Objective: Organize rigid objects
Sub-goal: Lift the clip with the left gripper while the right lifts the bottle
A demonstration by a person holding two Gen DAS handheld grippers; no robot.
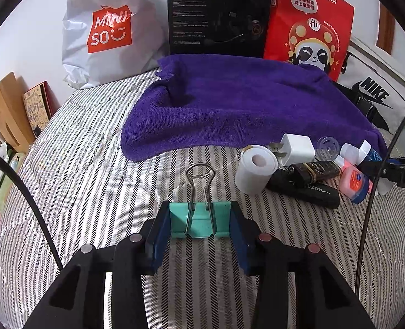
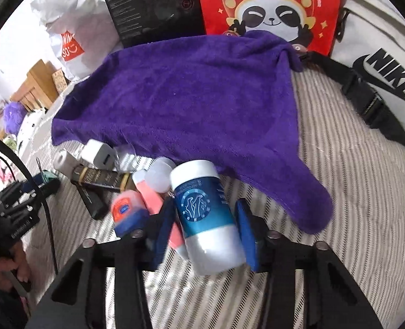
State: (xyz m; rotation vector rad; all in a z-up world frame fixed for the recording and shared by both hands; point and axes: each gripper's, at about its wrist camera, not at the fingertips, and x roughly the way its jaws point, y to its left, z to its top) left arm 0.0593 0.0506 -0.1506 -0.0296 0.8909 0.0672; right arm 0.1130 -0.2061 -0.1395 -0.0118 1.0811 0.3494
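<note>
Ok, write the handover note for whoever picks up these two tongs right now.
Left tongs: shut on the teal binder clip, low over the striped bedding.
Right tongs: around the blue-and-white bottle; contact on its right side is unclear.
Purple towel is bare; nothing placed yet.
Left in the pile: paper roll, white charger, Vaseline jar, dark tubes.

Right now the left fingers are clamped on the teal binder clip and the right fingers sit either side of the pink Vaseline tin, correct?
Not quite. The right fingers sit either side of the blue-and-white bottle, as the right wrist view shows; the pink Vaseline tin lies beside them. The left fingers do clamp the teal binder clip.
</note>
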